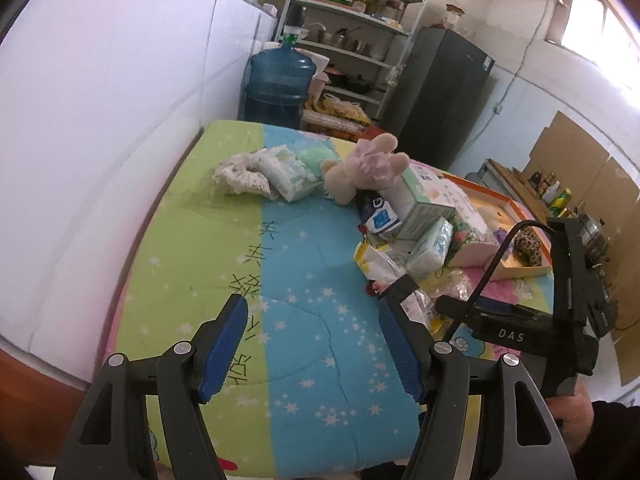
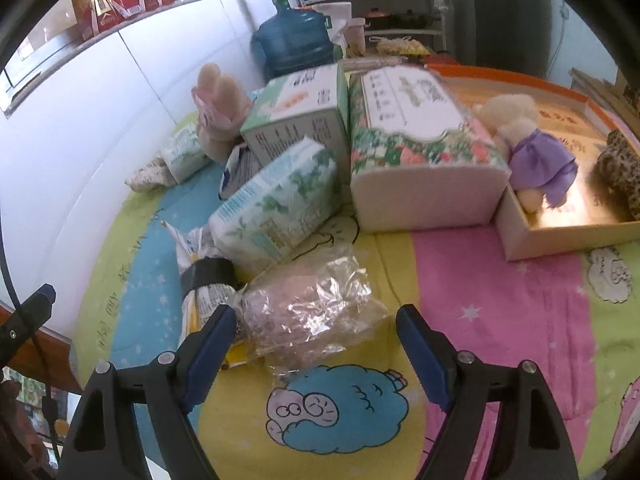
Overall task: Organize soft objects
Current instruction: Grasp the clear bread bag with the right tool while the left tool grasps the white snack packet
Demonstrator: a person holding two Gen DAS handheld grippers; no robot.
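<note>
Two grippers: both w/ blue-padded black jaws, both over the striped cartoon-print quilt (image 2: pixel 500 300) (green, blue, yellow, pink bands).
Left gripper (image 1: pixel 314 344): jaws spread wide, nothing between them; below it only the blue star-print band of the quilt, near-left of the pile.
Right gripper (image 2: pixel 316 344): jaws apart, no grip; pads flank the near end of the crinkly clear plastic bag w/ pinkish soft contents (image 2: pixel 308 304). Left pad close by the bag's edge, contact can't be told; right pad clear of it.
Beside bag, left: yellow-white flat packet bound w/ black tape (image 2: pixel 204 280), lying on the blue band.
Behind bag: white-green soft tissue pack w/ leaf print (image 2: pixel 276 208), tilted, leaning on the green-white cardboard box (image 2: pixel 298 120).
Right of box: big floral-wrapped pink-ended tissue bundle (image 2: pixel 416 152), touching the box's side.
Far right: orange-rimmed shallow cardboard tray (image 2: pixel 560 236); in it a cream plush toy in purple dress (image 2: pixel 532 160) at the near-left corner, and a leopard-print soft item (image 2: pixel 620 172) at the right.
Far left: pink-cream plush rabbit (image 1: pixel 368 164), a second white-green soft pack (image 1: pixel 286 172), a patterned cloth bundle (image 1: pixel 236 176), pale green soft lump (image 1: pixel 318 158), well apart from the near pile.
Beyond bed: blue water jug (image 1: pixel 280 76), metal shelf rack (image 1: pixel 352 28), dark fridge (image 1: pixel 440 92).
</note>
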